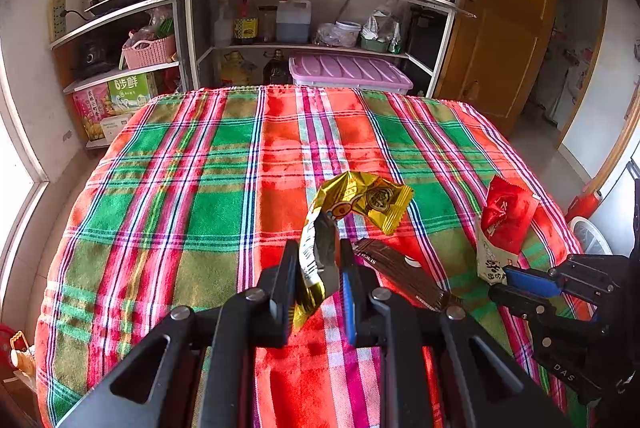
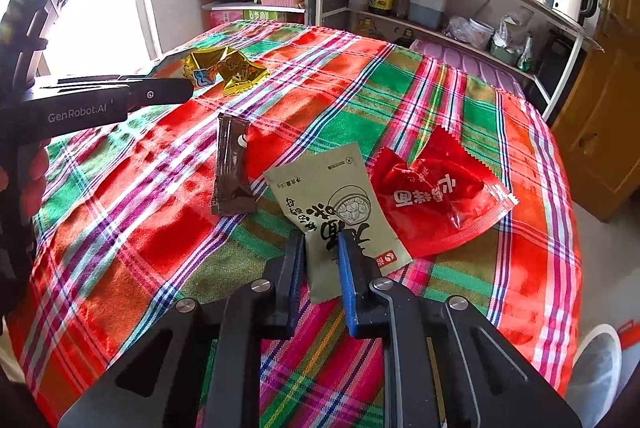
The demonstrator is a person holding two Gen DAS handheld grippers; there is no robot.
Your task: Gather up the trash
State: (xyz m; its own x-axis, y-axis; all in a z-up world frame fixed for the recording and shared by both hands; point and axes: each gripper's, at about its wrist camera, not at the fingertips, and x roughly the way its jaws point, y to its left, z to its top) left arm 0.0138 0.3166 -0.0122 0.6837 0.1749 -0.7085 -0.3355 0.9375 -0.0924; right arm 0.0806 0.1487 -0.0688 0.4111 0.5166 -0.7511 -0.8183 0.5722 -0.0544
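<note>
Nearest the left wrist camera, the left claw (image 1: 316, 268) pinches a gold wrapper (image 1: 360, 201), lifted clear of the plaid-covered table (image 1: 180, 187). Beside it, the right claw (image 2: 320, 256) is narrowed around a pale green sachet (image 2: 336, 203), its pads against the packet's lower end. A red wrapper (image 2: 436, 195) lies touching the sachet, and a brown wrapper (image 2: 232, 167) lies flat between the two claws.

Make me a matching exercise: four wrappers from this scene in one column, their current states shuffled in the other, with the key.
1. gold wrapper
2. pale green sachet
3. brown packet
4. red pouch

A. flat on the cloth, untouched
B. between the right gripper's fingers
C. pinched in the left gripper
D. beside the sachet, crumpled

Pairs: 1-C, 2-B, 3-A, 4-D
</note>
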